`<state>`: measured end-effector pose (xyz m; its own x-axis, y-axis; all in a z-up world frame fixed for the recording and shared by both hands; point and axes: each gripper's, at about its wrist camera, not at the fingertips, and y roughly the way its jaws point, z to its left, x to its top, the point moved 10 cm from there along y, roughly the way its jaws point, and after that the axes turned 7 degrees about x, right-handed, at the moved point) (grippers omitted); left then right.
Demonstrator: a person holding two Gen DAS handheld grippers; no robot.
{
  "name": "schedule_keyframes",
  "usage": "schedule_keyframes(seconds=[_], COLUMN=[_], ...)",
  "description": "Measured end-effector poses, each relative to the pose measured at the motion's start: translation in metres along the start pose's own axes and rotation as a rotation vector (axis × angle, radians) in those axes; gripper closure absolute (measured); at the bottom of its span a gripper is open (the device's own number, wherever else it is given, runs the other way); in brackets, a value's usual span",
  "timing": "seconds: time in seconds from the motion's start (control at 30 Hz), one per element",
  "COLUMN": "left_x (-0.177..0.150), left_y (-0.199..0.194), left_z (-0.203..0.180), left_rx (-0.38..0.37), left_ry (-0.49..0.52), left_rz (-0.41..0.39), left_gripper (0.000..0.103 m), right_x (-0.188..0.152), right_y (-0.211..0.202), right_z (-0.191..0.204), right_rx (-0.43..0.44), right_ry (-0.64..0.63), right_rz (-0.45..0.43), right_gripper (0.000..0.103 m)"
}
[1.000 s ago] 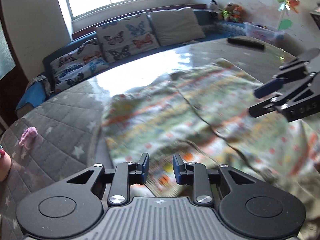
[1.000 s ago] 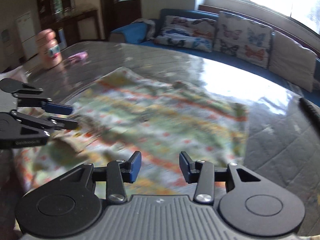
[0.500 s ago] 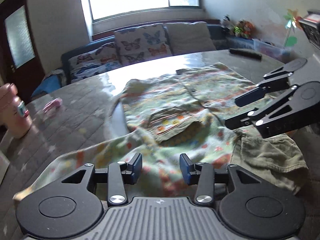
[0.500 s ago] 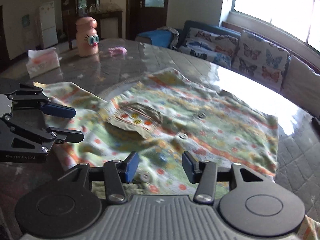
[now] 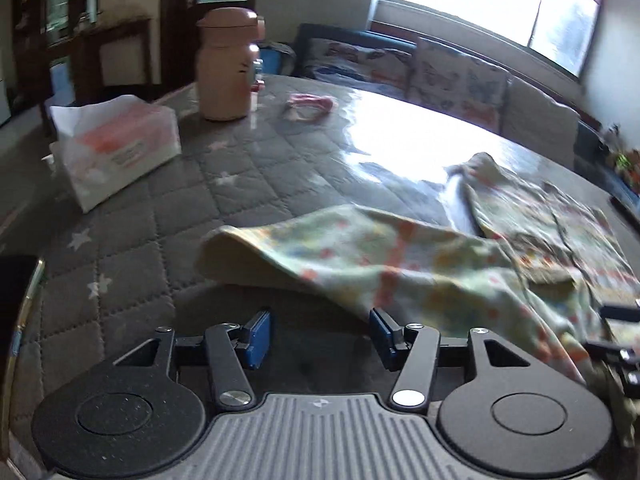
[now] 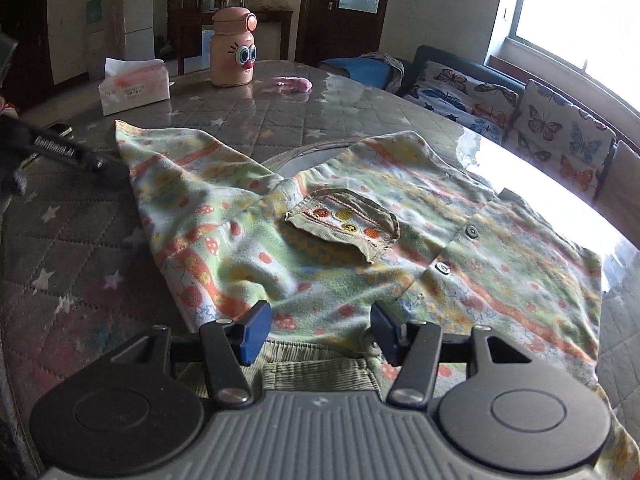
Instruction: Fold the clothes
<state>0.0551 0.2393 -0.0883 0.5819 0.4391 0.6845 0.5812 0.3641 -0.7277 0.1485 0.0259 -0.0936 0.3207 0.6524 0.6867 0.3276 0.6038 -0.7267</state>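
A small green, patterned child's shirt with an olive corduroy pocket and collar lies spread on the quilted round table. One sleeve stretches out to the left. My left gripper is open and empty, just in front of that sleeve's cuff. It shows blurred at the left edge of the right wrist view. My right gripper is open and empty, over the shirt's collar end. Its edge shows at the right of the left wrist view.
A tissue pack, a pink cartoon flask and a small pink item stand at the table's far side. A sofa with butterfly cushions runs under the window. A dark object lies at the table's left edge.
My left gripper has swung left, from over the shirt body to the sleeve's cuff. Both grippers have opened wider. The right gripper has drawn back to the collar end.
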Motion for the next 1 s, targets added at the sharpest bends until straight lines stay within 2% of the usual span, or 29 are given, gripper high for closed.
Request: schedule_keyframes(seconds=[0.03, 0.17, 0.3, 0.37, 0.5, 0.67, 0.7, 0.73, 0.77, 0.83, 0.93, 1.0], left_x=[0.005, 0.021, 0.031, 0.033, 0.035, 0.048, 0.05, 0.052, 0.054, 0.058, 0.071, 0.077], left_y=[0.003, 0.014, 0.017, 0.014, 0.024, 0.031, 0.033, 0.037, 0.04, 0.043, 0.029, 0.013], left_z=[0.005, 0.019, 0.031, 0.031, 0.034, 0.029, 0.027, 0.027, 0.029, 0.033, 0.034, 0.031], left_rx=[0.007, -0.073, -0.069, -0.087, -0.061, -0.092, -0.087, -0.075, -0.065, -0.062, -0.118, -0.144], left_ry=[-0.022, -0.154, -0.245, -0.252, -0.251, -0.271, -0.263, -0.262, -0.272, -0.298, -0.306, -0.276], left_rz=[0.001, 0.02, 0.048, 0.04, 0.047, 0.028, 0.024, 0.019, 0.017, 0.0, -0.104, -0.195], left_gripper=[0.047, 0.047, 0.048, 0.047, 0.049, 0.053, 0.055, 0.065, 0.079, 0.091, 0.096, 0.097], right_x=[0.0, 0.0, 0.0, 0.0, 0.0, 0.0, 0.0, 0.0, 0.0, 0.0, -0.001, -0.002], right_y=[0.0, 0.001, 0.001, 0.001, 0.002, 0.002, 0.002, 0.002, 0.002, 0.001, 0.001, 0.0], right_z=[0.0, -0.001, -0.002, -0.002, -0.003, -0.003, -0.003, -0.003, -0.003, -0.003, -0.003, -0.004], right_rx=[0.0, -0.003, -0.002, -0.002, 0.001, -0.001, 0.0, 0.0, 0.0, -0.002, -0.002, -0.002], right_ry=[0.001, 0.005, 0.006, 0.007, 0.009, 0.011, 0.012, 0.013, 0.014, 0.013, 0.016, 0.02], right_rz=[0.0, 0.0, 0.004, 0.004, 0.003, 0.001, 0.001, 0.001, 0.0, 0.001, 0.001, 0.0], right_gripper=[0.046, 0.045, 0.043, 0.043, 0.042, 0.042, 0.042, 0.042, 0.042, 0.041, 0.041, 0.038])
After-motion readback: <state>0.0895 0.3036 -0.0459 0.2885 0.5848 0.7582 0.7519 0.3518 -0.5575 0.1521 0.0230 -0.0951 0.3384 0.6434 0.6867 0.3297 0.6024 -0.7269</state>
